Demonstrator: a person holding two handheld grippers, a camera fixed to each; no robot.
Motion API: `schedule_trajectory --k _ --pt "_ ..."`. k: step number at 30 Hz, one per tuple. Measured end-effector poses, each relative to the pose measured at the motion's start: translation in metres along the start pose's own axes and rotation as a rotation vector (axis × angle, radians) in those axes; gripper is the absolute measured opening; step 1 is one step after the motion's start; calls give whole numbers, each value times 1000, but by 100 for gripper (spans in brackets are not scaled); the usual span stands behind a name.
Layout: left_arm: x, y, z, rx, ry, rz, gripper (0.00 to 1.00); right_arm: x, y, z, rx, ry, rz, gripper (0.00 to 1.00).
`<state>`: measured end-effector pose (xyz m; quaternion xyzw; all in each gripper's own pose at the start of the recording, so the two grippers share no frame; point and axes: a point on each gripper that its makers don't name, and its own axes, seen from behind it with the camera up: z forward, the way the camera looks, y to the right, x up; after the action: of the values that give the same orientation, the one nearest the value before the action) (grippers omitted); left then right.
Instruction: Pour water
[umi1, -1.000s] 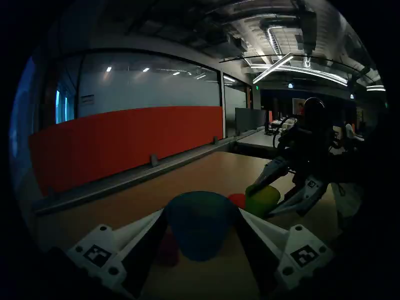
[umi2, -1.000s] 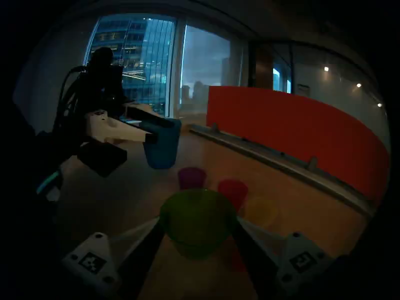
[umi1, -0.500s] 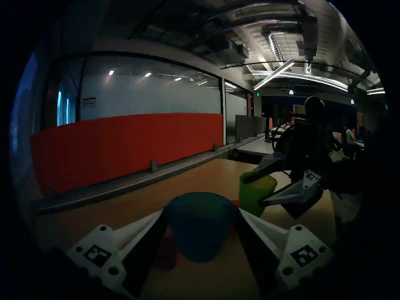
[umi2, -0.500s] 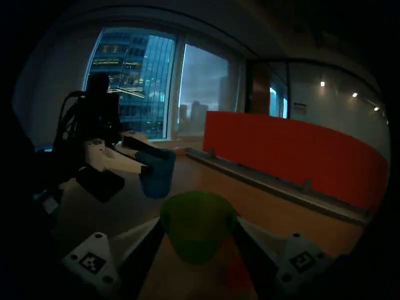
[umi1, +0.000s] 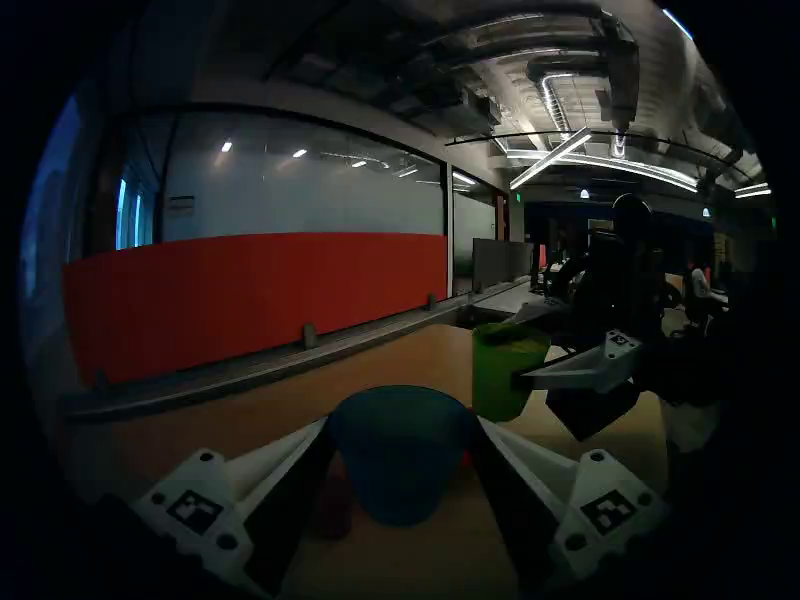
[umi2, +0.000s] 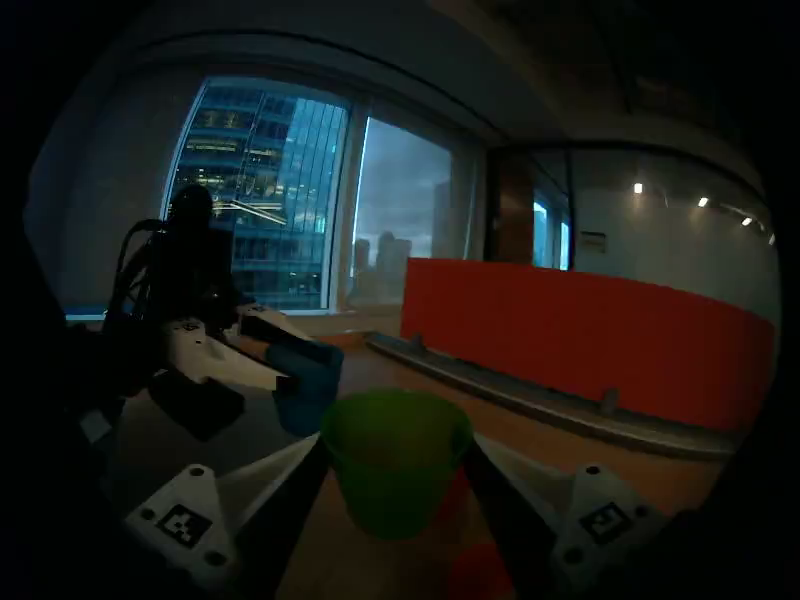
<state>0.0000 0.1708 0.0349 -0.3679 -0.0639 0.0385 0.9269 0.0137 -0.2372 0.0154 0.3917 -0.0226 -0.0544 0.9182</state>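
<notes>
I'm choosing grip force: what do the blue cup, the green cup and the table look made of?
Blue cup: probably plastic, matte, one even colour, thin rim. Green cup: likely plastic too, its wall seeming slightly translucent. Table: smooth tan top, wood or wood-look laminate; the dim light leaves it open.
</notes>
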Motion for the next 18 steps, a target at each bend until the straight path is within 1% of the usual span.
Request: schedule_trajectory --k 6,18 --pt "0 0 0 -1 5 -1 89 11 2 3 -5 25 -5 92" --pt "5 3 -2 -2 17 8 89 14 7 4 -4 24 -1 92"
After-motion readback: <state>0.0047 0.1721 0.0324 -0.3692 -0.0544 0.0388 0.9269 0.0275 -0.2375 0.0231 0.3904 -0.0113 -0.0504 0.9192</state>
